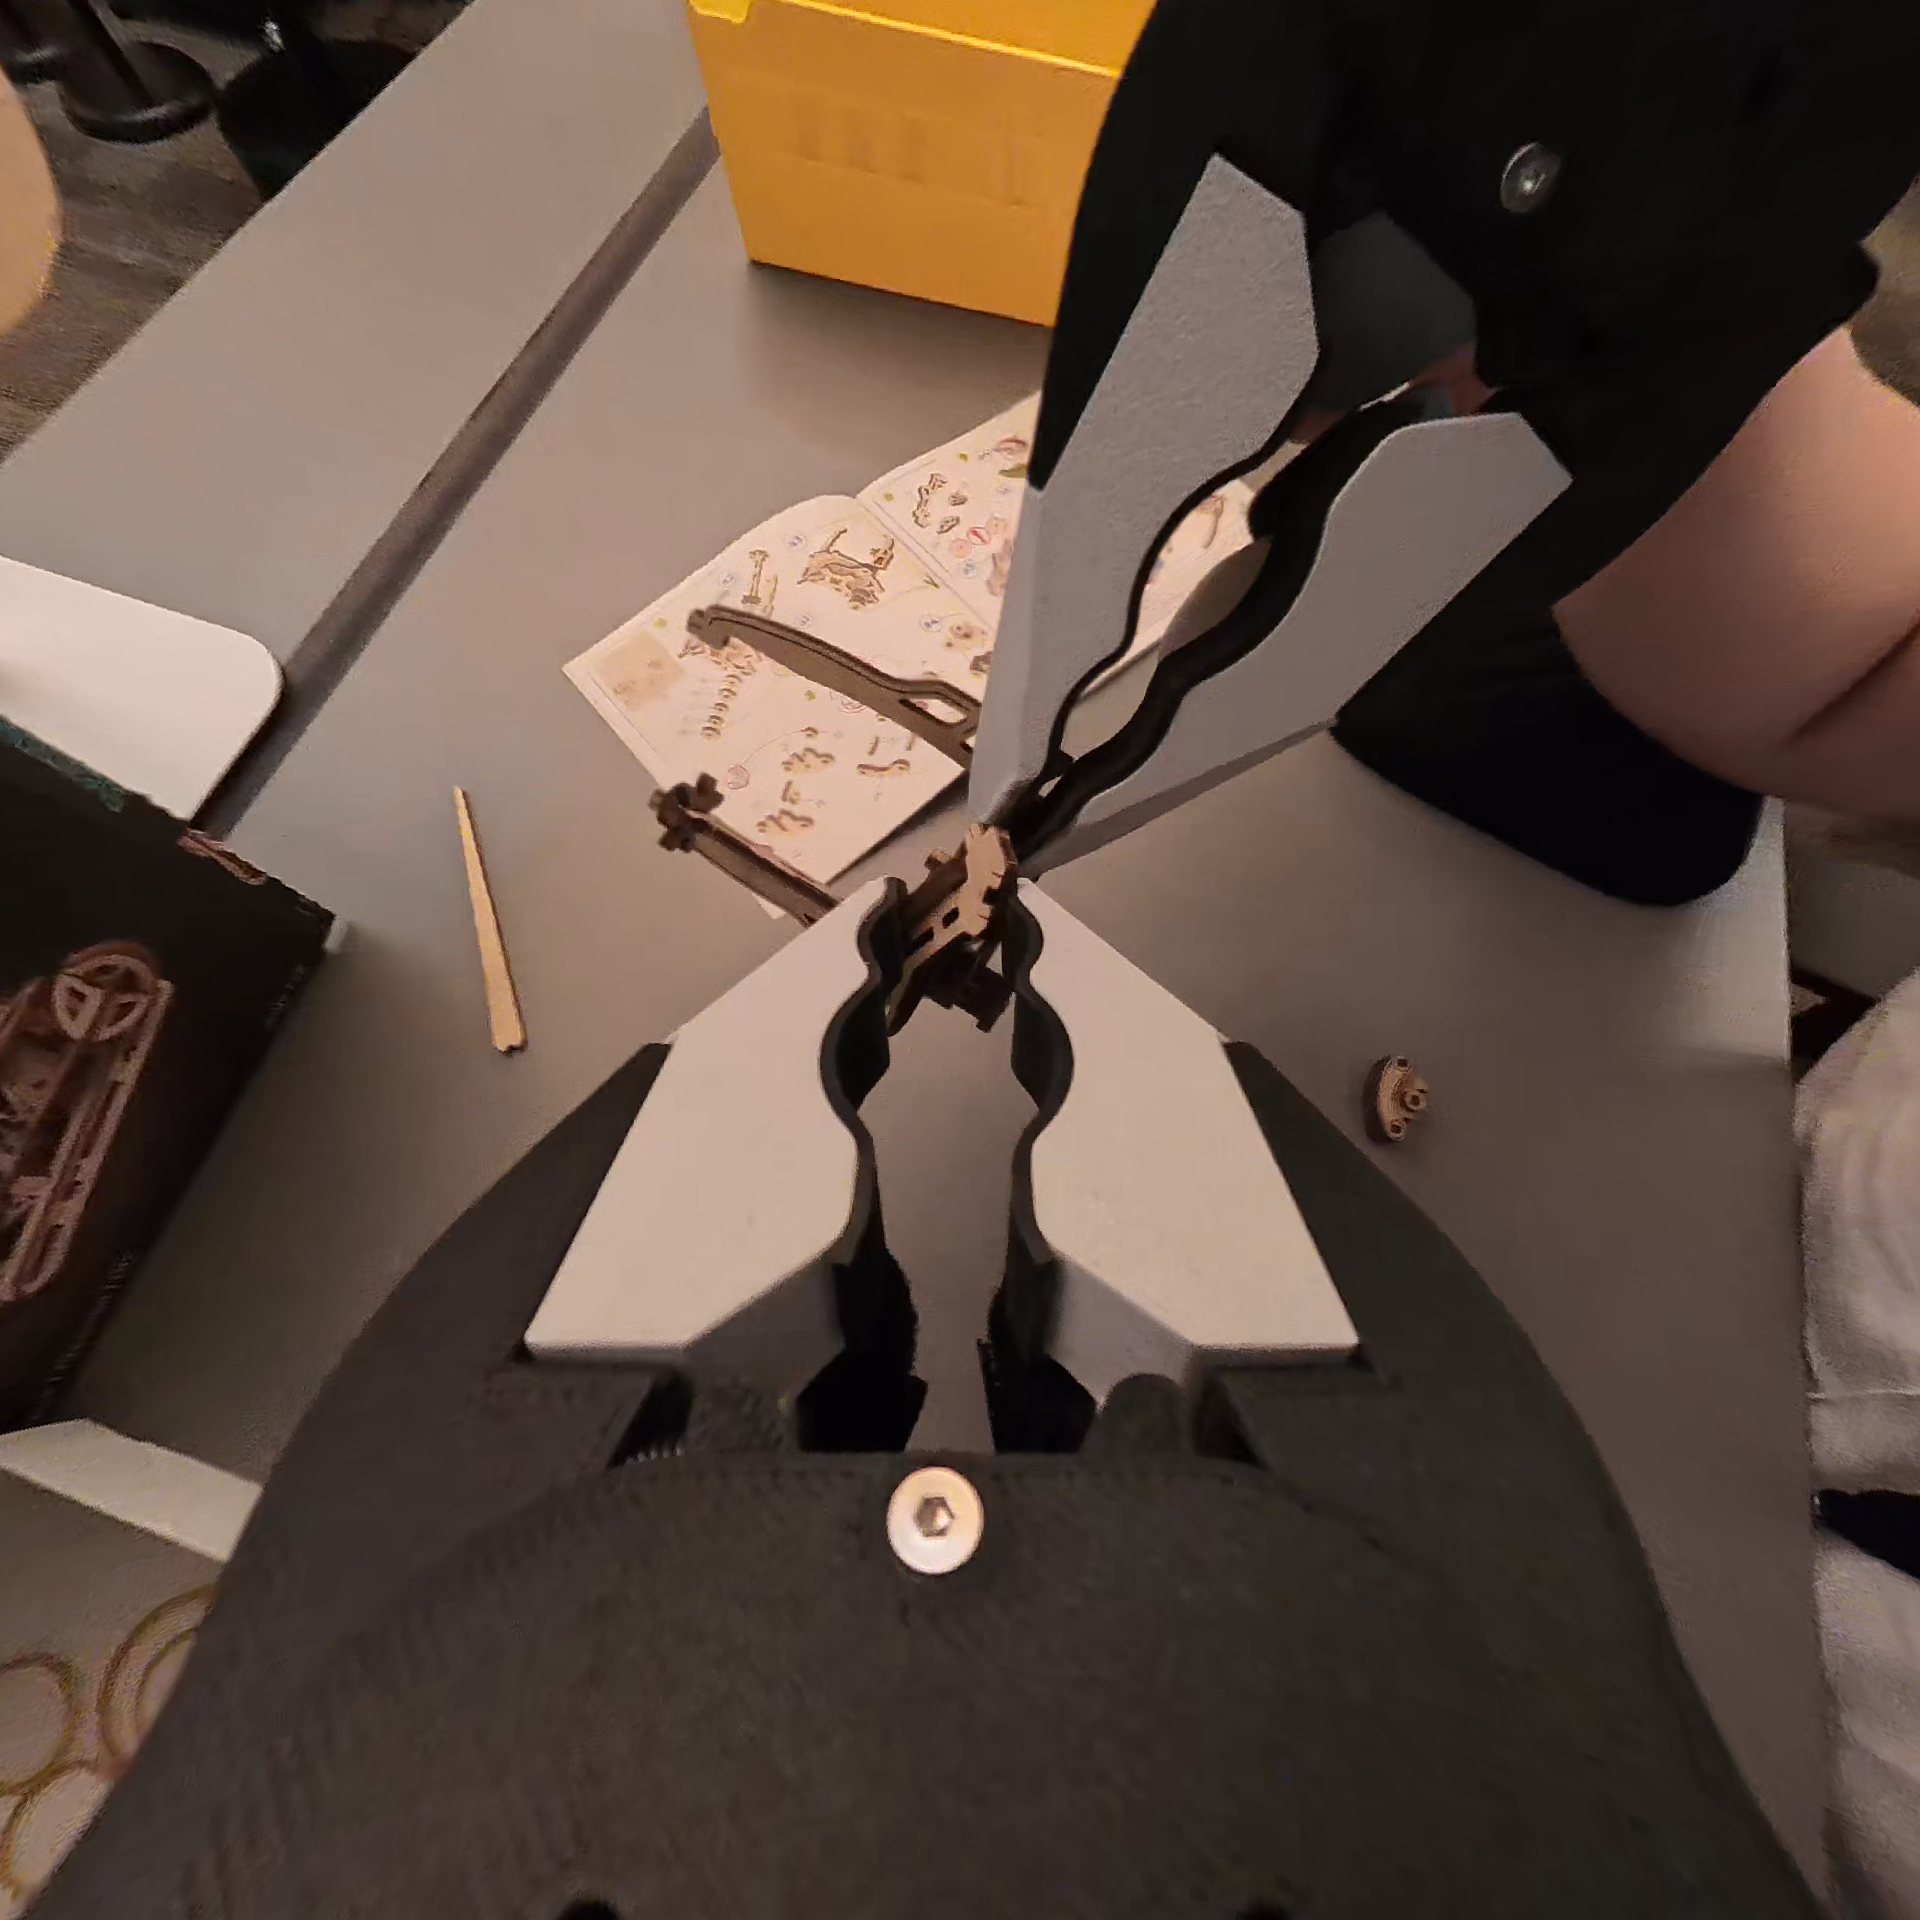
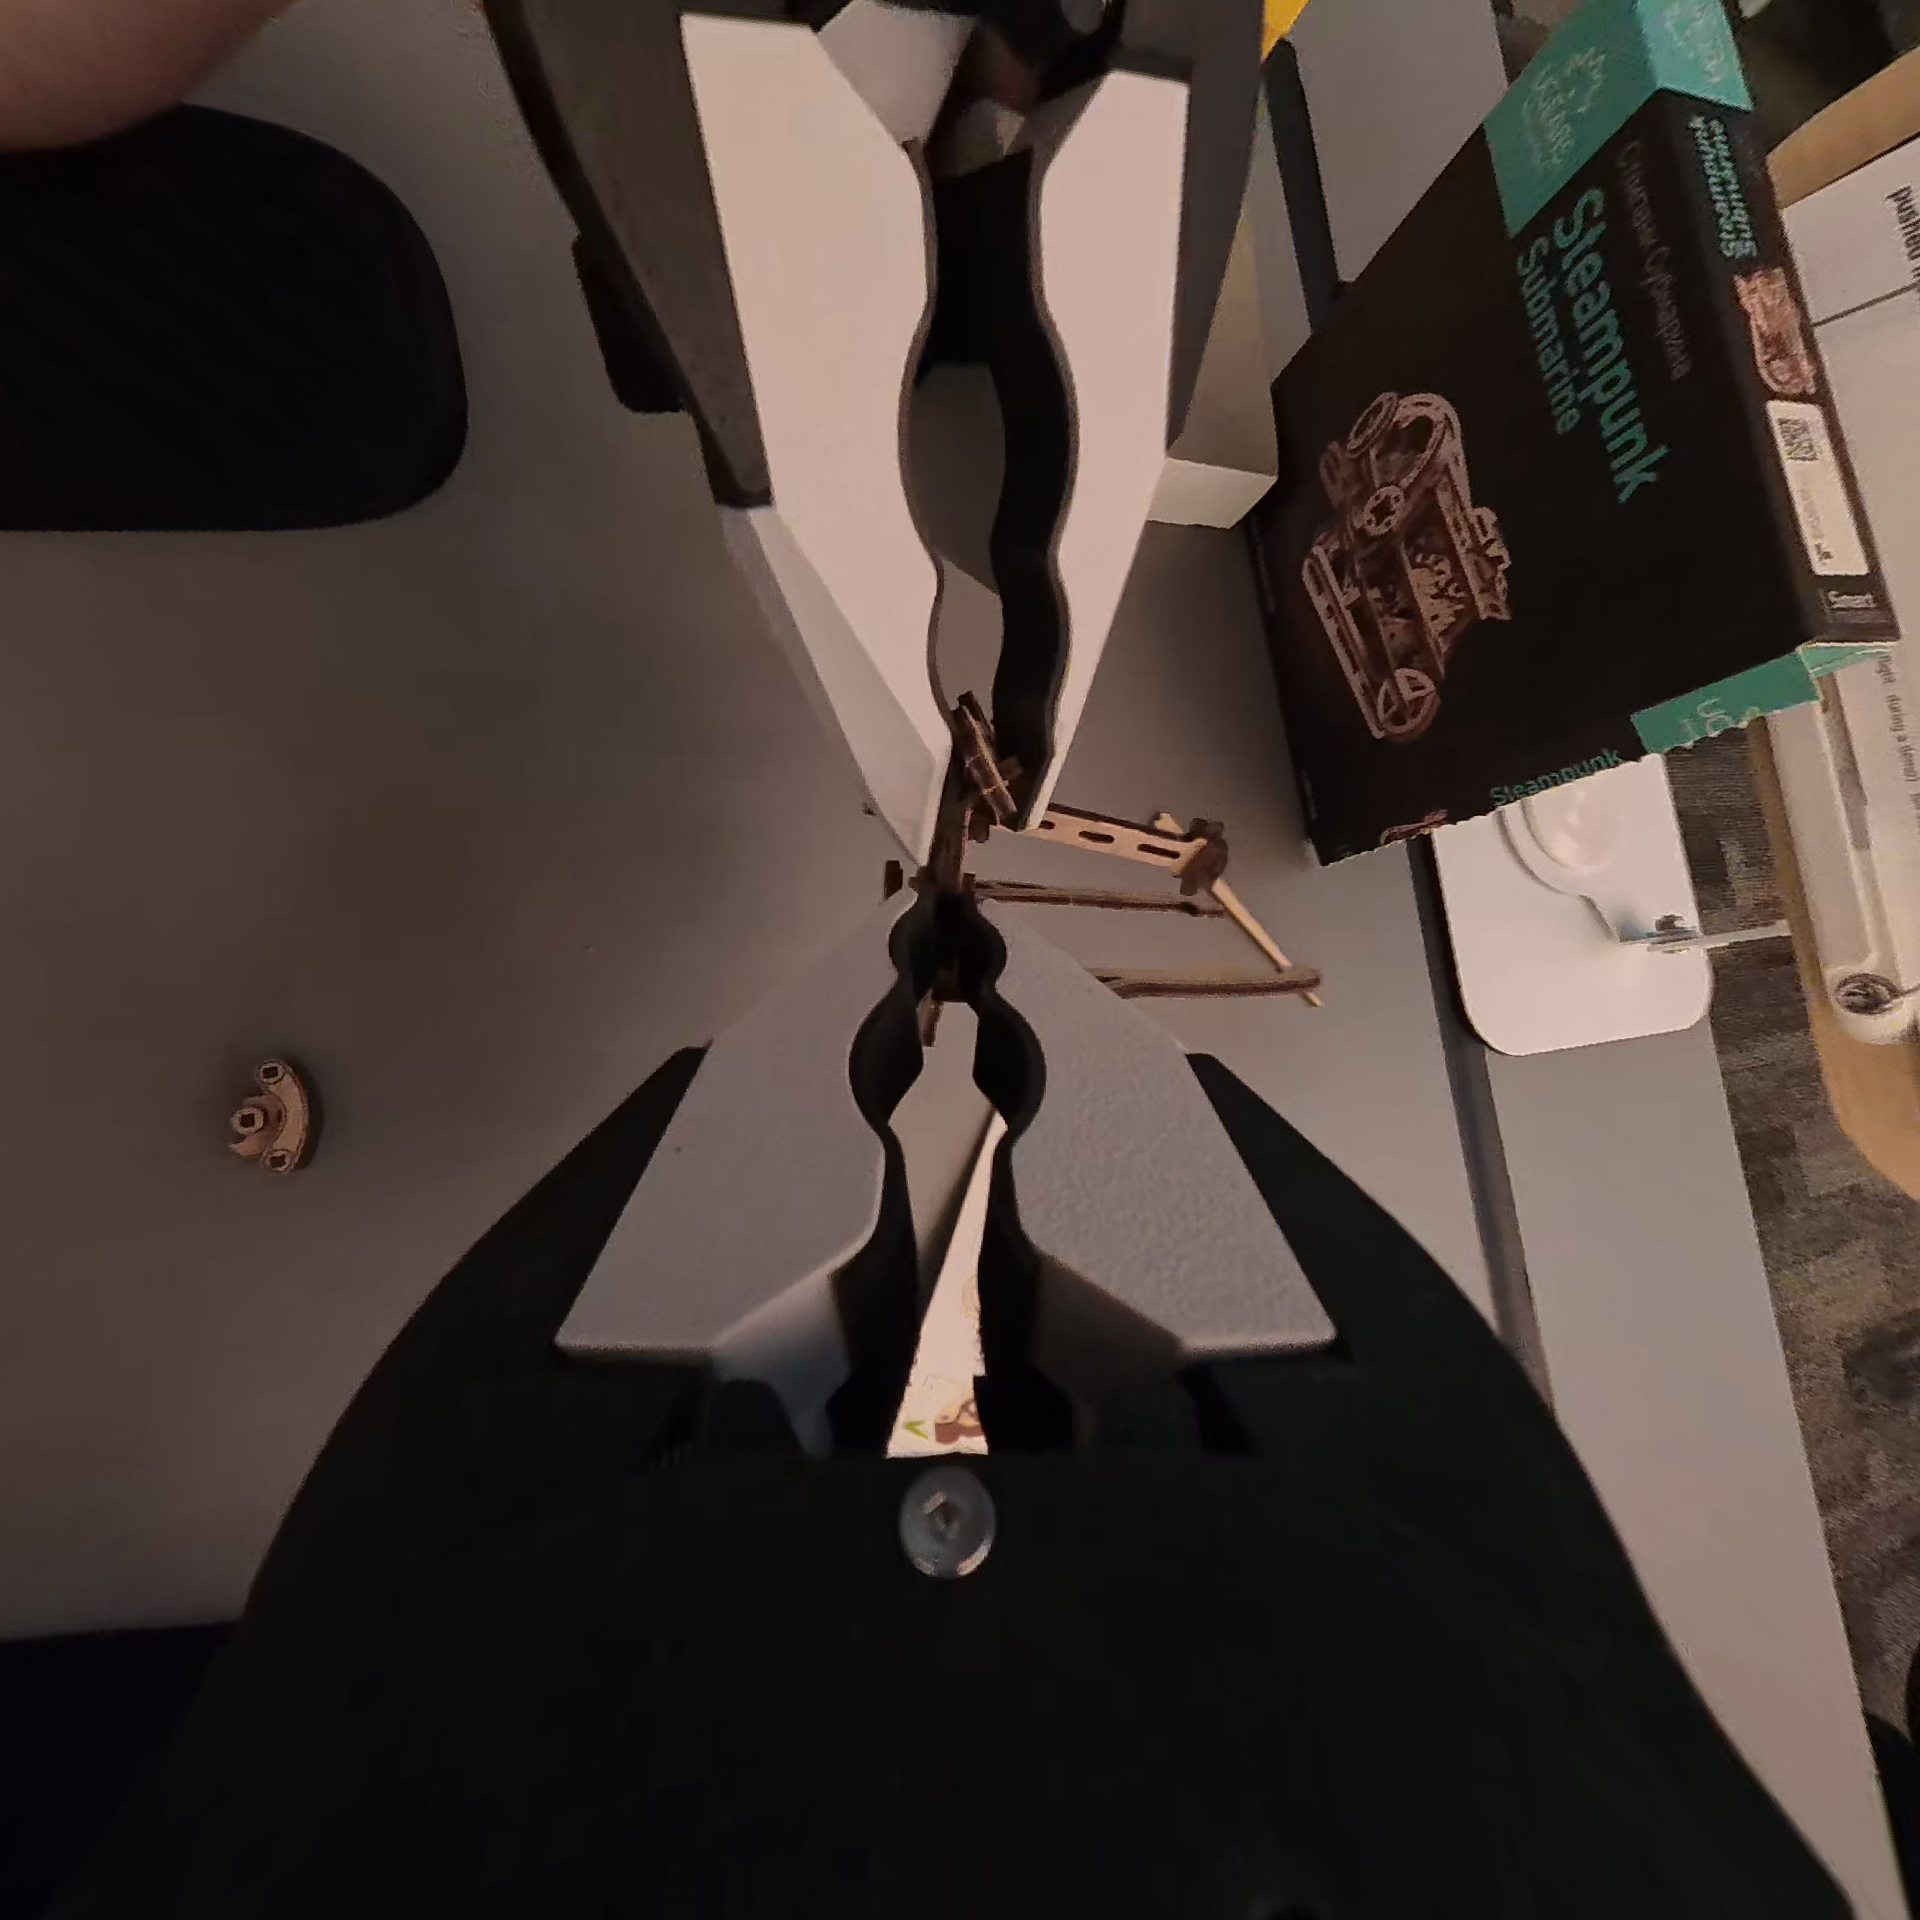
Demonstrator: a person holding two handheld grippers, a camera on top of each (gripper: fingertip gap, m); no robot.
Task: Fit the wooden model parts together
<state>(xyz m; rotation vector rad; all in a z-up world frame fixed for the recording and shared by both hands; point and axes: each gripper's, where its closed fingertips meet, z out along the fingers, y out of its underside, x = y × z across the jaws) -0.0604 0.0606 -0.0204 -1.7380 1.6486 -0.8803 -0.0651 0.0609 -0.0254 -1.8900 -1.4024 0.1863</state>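
Wooden model part (image 1: pixel 961 914) clamped tip-to-tip by left gripper (image 1: pixel 951 920) and right gripper (image 1: pixel 1023 821).
Yellow box (image 1: pixel 904 156) behind the part: contents not visible.

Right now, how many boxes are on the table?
2. A yellow box stands at the far end of the table, beyond the instruction sheet. A dark model kit box lies near a side edge. Others may sit out of view.

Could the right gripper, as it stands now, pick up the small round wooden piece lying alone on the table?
Probably not yet: the right gripper is shut on a wooden part, though the small round wooden piece lies unobstructed on the table.
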